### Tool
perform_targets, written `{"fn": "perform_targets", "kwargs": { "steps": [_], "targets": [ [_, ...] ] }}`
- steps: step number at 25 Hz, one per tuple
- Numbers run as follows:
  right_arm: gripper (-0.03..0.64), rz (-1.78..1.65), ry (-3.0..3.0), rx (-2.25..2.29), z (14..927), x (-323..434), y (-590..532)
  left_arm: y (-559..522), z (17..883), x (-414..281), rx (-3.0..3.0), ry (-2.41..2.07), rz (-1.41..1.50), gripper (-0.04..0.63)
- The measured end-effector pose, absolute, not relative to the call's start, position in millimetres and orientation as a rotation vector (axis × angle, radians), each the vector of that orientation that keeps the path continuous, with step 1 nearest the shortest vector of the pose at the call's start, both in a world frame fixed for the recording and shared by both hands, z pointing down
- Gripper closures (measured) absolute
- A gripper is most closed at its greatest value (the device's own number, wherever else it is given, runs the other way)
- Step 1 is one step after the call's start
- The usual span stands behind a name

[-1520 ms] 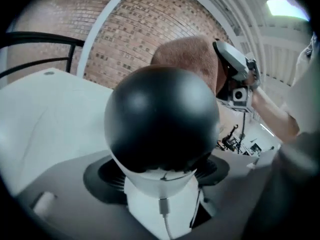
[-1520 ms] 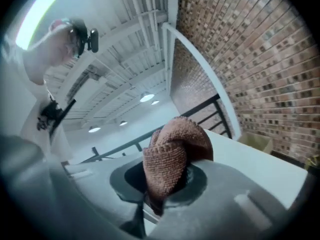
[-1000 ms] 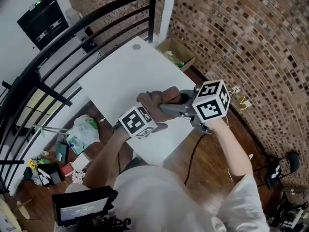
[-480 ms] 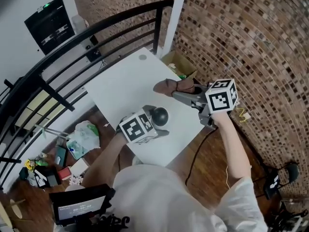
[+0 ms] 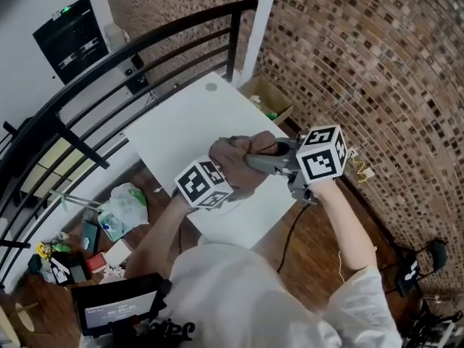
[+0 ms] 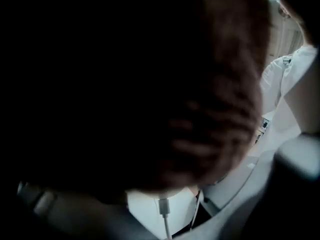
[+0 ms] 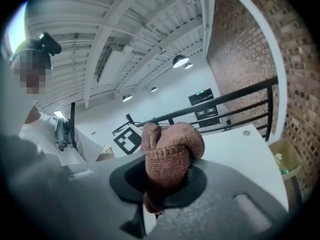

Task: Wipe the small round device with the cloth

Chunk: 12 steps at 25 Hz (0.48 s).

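Over the white table's near part (image 5: 250,220), my right gripper (image 5: 252,158) is shut on a bunched brown knitted cloth (image 5: 233,159). In the right gripper view the cloth (image 7: 172,151) bulges out between the grey jaws of the right gripper (image 7: 167,186). The cloth lies over the tip of my left gripper (image 5: 230,181) and hides the small round device there. In the left gripper view the cloth (image 6: 225,109) and a dark mass fill nearly the whole picture. A white cable (image 6: 164,215) hangs below them.
The white table (image 5: 185,118) stands against a black railing (image 5: 109,56) and a brick wall (image 5: 362,56). An open cardboard box (image 5: 267,96) sits at its far corner. Bags and clutter (image 5: 119,205) lie on the floor to the left.
Half a second ago the cloth was lifted off to the upper right and the dark round device showed in the left jaws. The cloth has come back down over it.
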State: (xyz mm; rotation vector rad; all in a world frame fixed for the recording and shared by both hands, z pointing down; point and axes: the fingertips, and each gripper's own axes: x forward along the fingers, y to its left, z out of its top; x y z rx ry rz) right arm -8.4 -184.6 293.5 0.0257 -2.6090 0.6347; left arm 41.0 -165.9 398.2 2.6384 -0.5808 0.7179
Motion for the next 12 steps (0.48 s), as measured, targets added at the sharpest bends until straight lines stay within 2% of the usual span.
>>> {"fn": "perform_targets", "kwargs": {
  "steps": [5, 8, 12],
  "targets": [
    [0.592, 0.658, -2.58, 0.203, 315, 15, -231, -161, 403, 44, 2.735, -0.594, 0.878, 0.192],
    [0.592, 0.69, -2.656, 0.132, 274, 14, -227, -165, 403, 44, 2.811, -0.633, 1.027, 0.192],
    [0.592, 0.599, -2.745, 0.022, 217, -8, -209, -169, 404, 44, 2.851, -0.676, 1.083, 0.192]
  ]
}}
